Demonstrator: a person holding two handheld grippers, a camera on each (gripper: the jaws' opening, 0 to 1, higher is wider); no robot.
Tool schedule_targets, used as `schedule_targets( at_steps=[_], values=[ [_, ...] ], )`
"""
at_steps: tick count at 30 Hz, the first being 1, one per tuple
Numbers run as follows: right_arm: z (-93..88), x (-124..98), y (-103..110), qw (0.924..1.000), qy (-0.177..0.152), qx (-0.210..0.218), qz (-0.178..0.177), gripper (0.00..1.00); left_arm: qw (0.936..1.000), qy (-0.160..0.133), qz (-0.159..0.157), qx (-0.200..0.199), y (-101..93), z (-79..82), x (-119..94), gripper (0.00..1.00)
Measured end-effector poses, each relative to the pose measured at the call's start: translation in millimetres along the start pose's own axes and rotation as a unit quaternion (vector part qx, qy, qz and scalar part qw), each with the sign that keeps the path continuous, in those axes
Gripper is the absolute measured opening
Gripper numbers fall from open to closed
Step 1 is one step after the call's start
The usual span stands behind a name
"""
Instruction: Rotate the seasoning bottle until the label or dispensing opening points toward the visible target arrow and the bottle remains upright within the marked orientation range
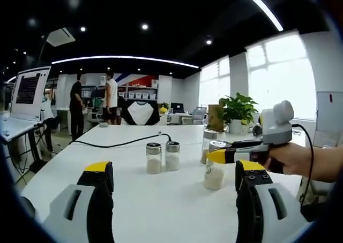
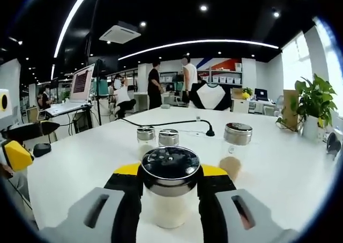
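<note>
Here the right tongs [image 2: 170, 200] are clamped around the seasoning bottle [image 2: 170, 192], their yellow-tipped jaws pressing the glass on either side just under its dark metal cap, with the bottle standing upright on the white surface [image 2: 80, 162]. From the left gripper view, the same bottle [image 1: 214, 168] sits in front of the person's hand [image 1: 292, 158]. The left tongs [image 1: 174, 179] hang open and empty, apart from everything.

The grip sits high, near the cap, so a twist could tip the bottle rather than spin it; if the jaws slip on the smooth glass, it may stay put while the tongs turn. A wide swing could also knock the taller shaker [image 2: 236, 149] just beside it, or the pair of small shakers [image 2: 158, 137] behind. No target arrow is visible to me, so overshoot is a risk.

A small round mark shows on the bottle in the left gripper view, too small to read. The laptop screen [image 1: 31, 88] shows lines of text, illegible.
</note>
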State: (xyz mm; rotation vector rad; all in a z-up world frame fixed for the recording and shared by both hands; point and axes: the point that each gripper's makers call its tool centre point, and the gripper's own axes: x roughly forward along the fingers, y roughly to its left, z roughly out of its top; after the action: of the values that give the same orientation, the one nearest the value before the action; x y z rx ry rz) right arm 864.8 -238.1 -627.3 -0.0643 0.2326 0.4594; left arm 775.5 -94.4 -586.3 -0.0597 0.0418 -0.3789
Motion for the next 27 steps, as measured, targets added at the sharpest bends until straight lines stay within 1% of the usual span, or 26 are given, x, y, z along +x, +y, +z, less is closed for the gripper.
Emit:
schedule_targets(
  at_steps=[11, 15, 18, 27],
  values=[
    [-1.1, 1.1, 0.4, 0.9999, 0.004, -0.003, 0.009, 0.38, 1.0, 0.0, 0.004, 0.001, 3.0, -0.3, -2.8, 1.0],
    [-1.1, 1.3, 1.1, 0.9998, 0.003, -0.008, 0.017, 0.38, 1.0, 0.0, 0.005, 0.002, 3.3, -0.1, -3.9, 1.0],
    [-1.1, 2.0, 0.8, 0.9993, 0.002, -0.012, 0.035, 0.38, 1.0, -0.001, 0.004, 0.003, 3.3, 1.4, -4.3, 1.0],
    [-1.8, 0.9, 3.0, 0.9975, 0.003, -0.023, 0.067, 0.38, 1.0, -0.002, 0.0, 0.003, 1.3, 2.9, -2.7, 1.0]
  ],
)
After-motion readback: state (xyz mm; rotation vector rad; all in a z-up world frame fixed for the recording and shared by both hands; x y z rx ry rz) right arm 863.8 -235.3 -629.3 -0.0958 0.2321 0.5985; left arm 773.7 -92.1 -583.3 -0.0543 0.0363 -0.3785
